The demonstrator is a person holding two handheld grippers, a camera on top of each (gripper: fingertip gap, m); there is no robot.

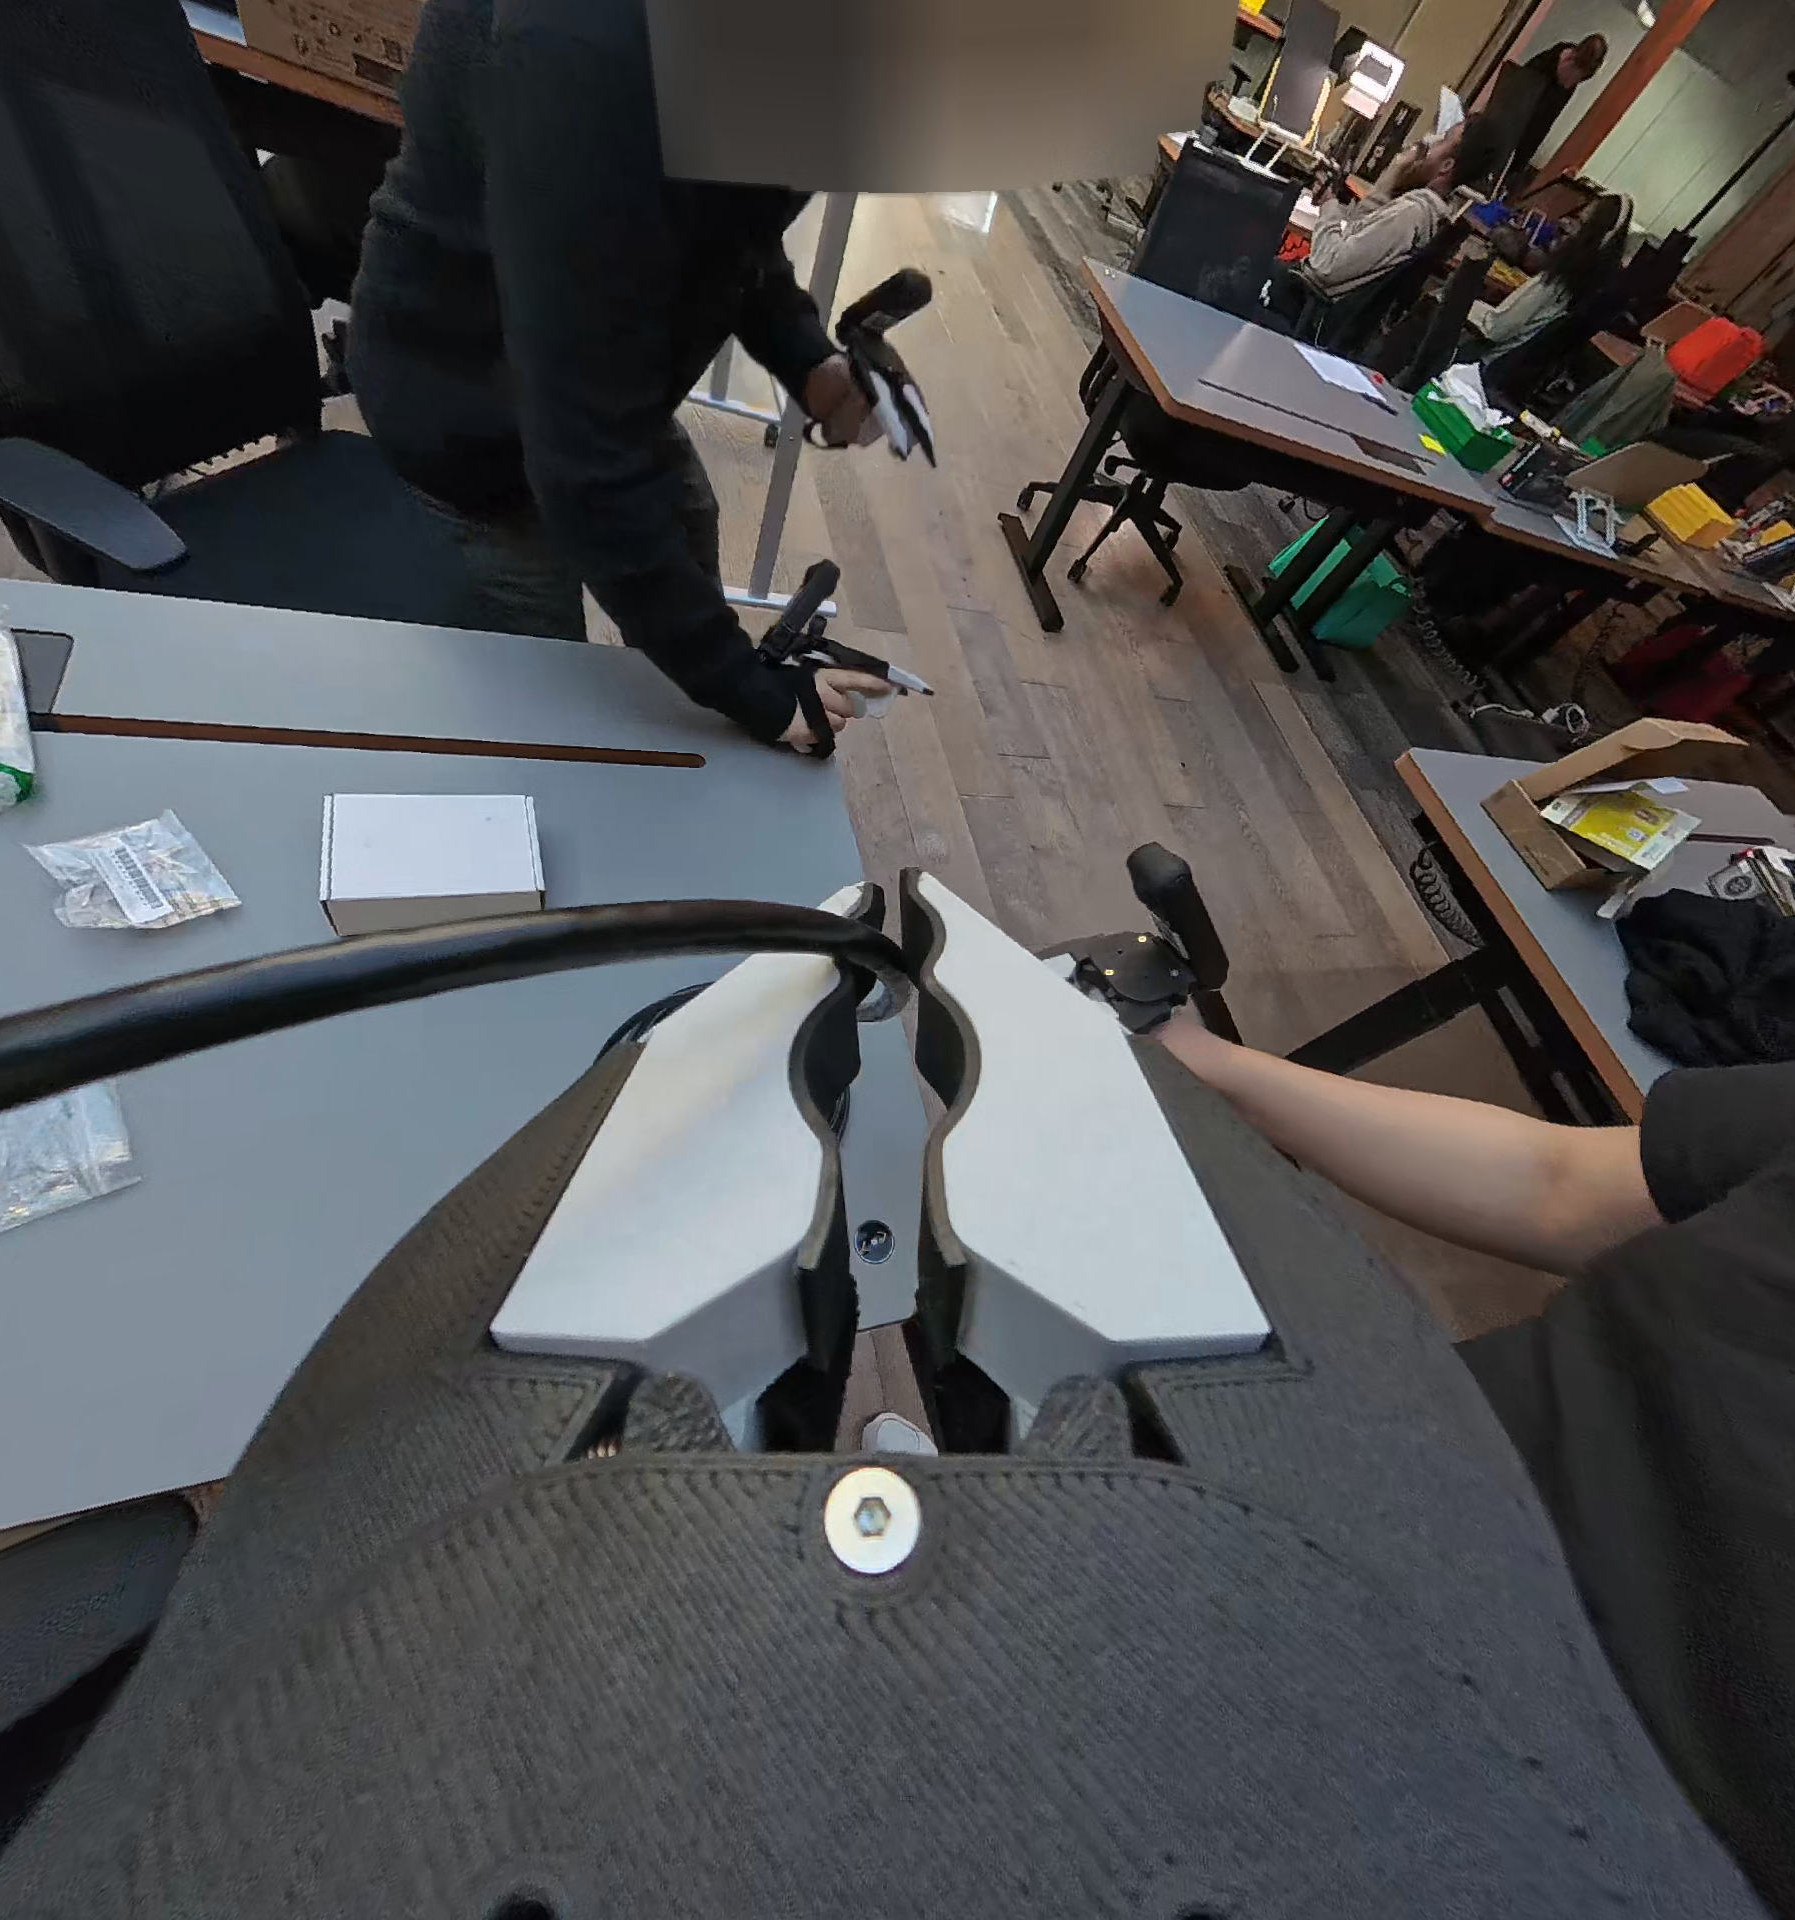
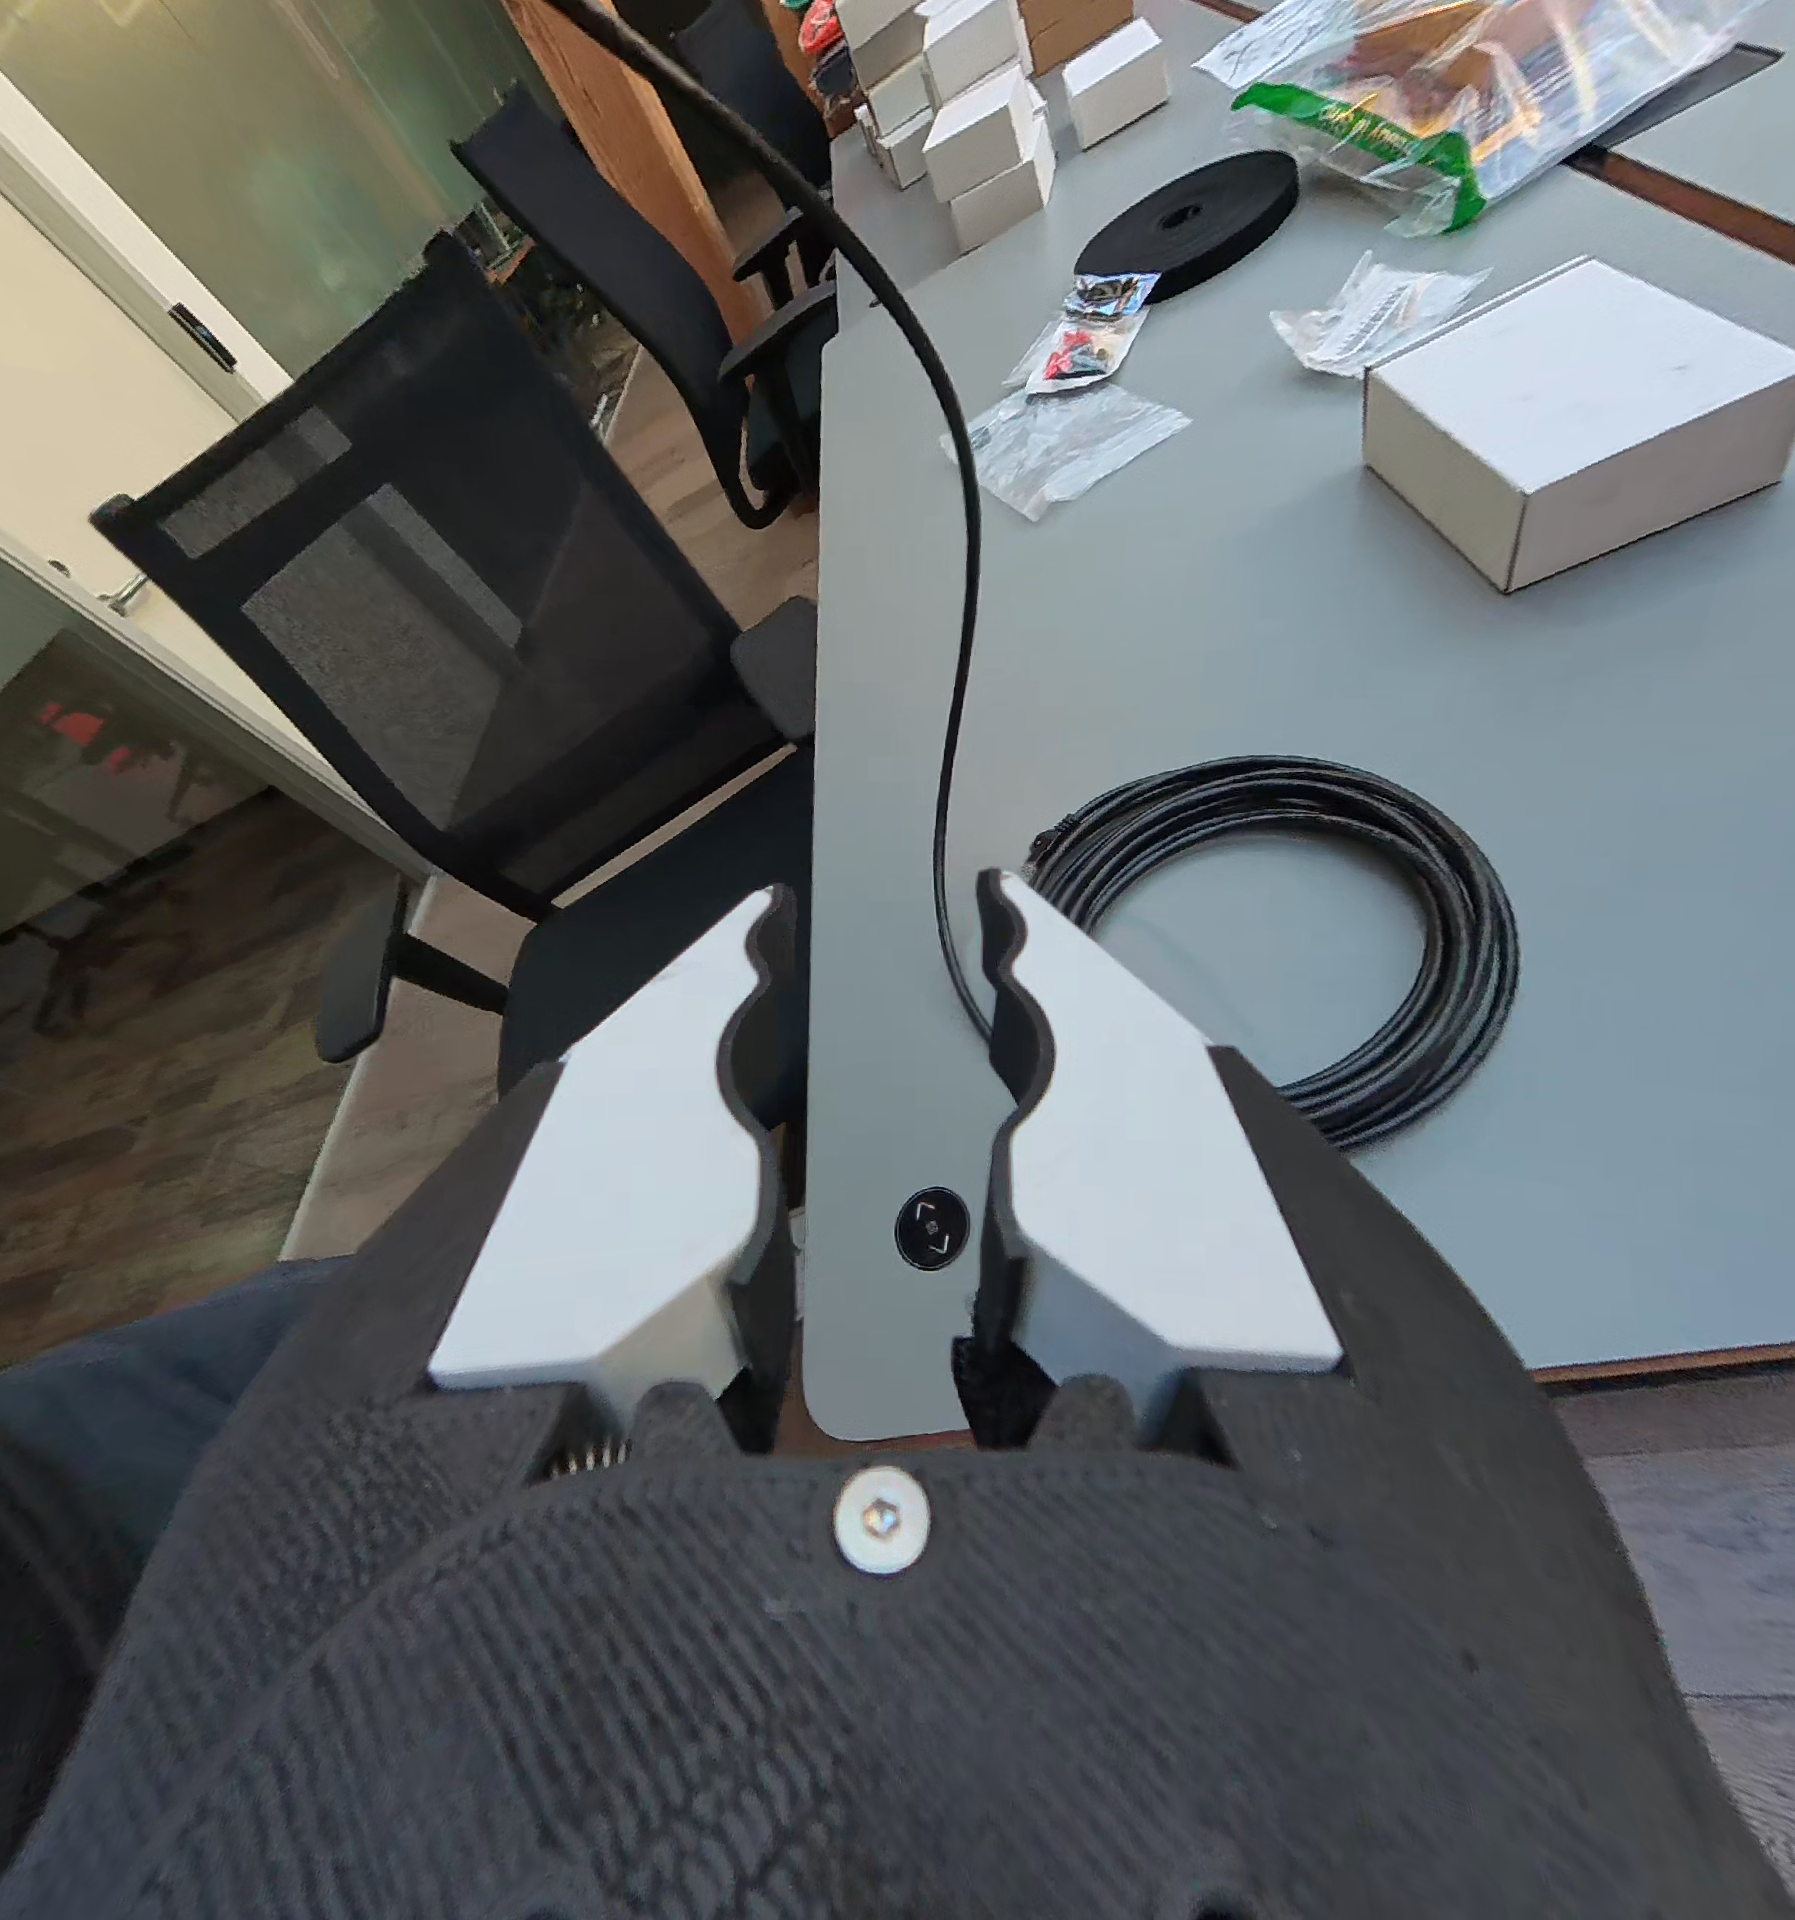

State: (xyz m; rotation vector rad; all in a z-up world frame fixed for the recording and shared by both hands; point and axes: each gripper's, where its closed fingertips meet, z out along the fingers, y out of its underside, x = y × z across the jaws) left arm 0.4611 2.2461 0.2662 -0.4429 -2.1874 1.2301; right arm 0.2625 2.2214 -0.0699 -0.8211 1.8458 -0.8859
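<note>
My left gripper (image 1: pixel 893 906) is shut on a black cable (image 1: pixel 353 977) that arcs in from the left and ends pinched between its fingertips, above the grey table (image 1: pixel 249 1299). My right gripper (image 2: pixel 888 902) is open and empty over the table's (image 2: pixel 1288 675) left edge. The same black cable (image 2: pixel 960 582) rises from a coil (image 2: pixel 1412 935) on the table, passes just inside the right finger (image 2: pixel 1018 966) and runs up out of the top of the view. The right gripper also shows in the left wrist view (image 1: pixel 1147 961), held by a bare arm.
A white box (image 1: pixel 431 862) (image 2: pixel 1589 416), plastic bags (image 1: pixel 134 873) (image 2: pixel 1069 436), a black tape roll (image 2: pixel 1184 223) and small white boxes (image 2: pixel 976 145) lie on the table. Black chairs (image 2: pixel 457 644) stand at its left edge. A person in black (image 1: pixel 581 312) holds two grippers across it. Left tips to right tips: about 40 cm. Between my right fingertips and the coil (image 2: pixel 1412 935) there is roughly 25 cm.
</note>
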